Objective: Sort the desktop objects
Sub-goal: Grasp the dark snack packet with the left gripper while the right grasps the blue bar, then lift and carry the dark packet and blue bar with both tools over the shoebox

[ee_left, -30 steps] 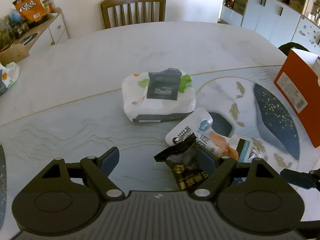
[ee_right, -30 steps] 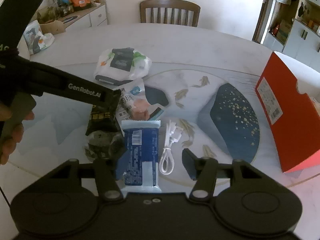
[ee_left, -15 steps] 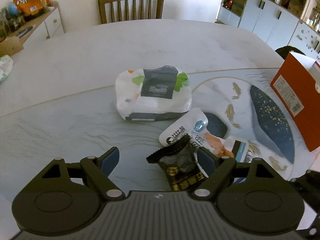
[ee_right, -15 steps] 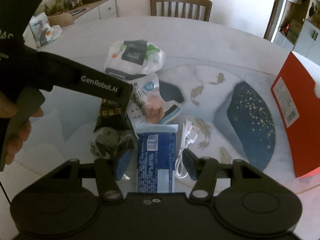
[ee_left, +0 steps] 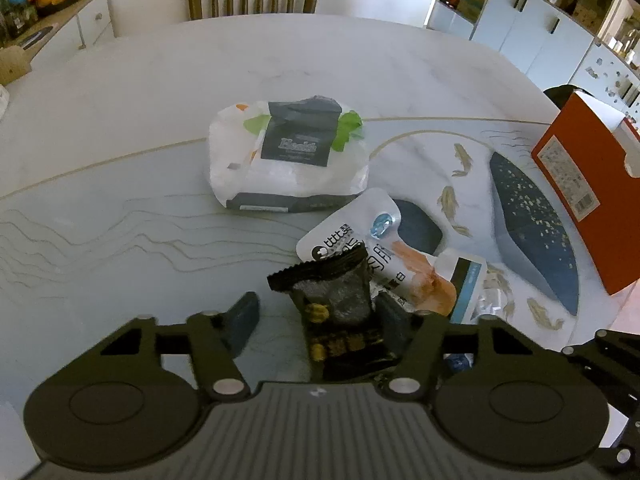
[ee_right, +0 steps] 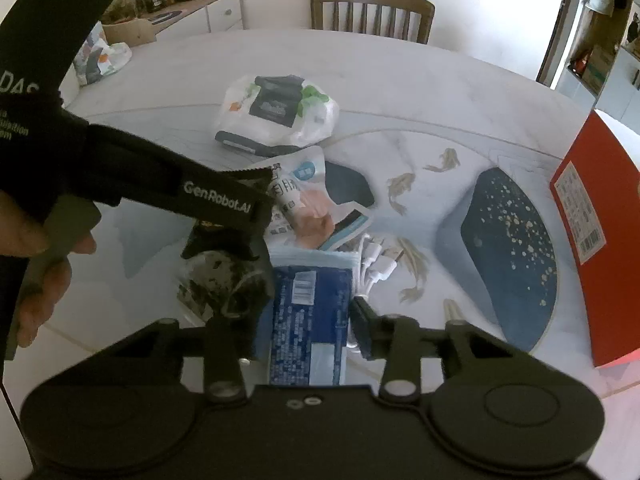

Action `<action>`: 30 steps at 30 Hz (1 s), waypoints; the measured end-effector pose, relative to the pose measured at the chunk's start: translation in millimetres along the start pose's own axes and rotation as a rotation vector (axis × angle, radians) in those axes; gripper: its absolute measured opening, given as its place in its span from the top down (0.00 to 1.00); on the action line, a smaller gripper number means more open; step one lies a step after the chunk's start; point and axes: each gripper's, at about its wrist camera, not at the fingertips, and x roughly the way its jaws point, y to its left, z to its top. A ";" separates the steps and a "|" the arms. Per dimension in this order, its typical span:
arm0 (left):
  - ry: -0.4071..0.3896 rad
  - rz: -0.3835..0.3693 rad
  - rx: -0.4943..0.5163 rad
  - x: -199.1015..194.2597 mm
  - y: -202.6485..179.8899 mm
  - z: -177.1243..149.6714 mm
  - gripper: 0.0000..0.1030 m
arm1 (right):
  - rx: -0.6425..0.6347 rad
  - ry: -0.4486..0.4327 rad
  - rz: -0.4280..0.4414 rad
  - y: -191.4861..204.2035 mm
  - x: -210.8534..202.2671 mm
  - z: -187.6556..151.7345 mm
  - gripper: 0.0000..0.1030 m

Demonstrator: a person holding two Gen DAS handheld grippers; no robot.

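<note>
Closing squarely matters here: on the bench (ee_left: 120, 92), below the wipes pack (ee_left: 288, 160), the left gripper (ee_left: 316, 320) brackets the black snack packet (ee_left: 336, 304), one pad touching, the other apart, so not yet gripped. The right gripper (ee_right: 308, 316) pinches the blue tissue pack (ee_right: 310, 316); lift both straight up. Both jaws have just been closing, narrower than half a second ago.
</note>
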 end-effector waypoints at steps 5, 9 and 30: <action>-0.003 -0.020 -0.005 -2.6 -0.5 -1.6 0.63 | -0.002 -0.007 0.000 -1.9 -3.8 -0.2 0.65; -0.011 -0.031 -0.012 -5.0 0.1 -2.5 0.67 | 0.010 -0.015 -0.001 -5.8 -8.6 0.0 0.65; -0.047 -0.068 0.022 -43.9 -25.0 -10.4 0.68 | 0.060 -0.065 -0.012 -32.3 -39.9 -3.3 0.65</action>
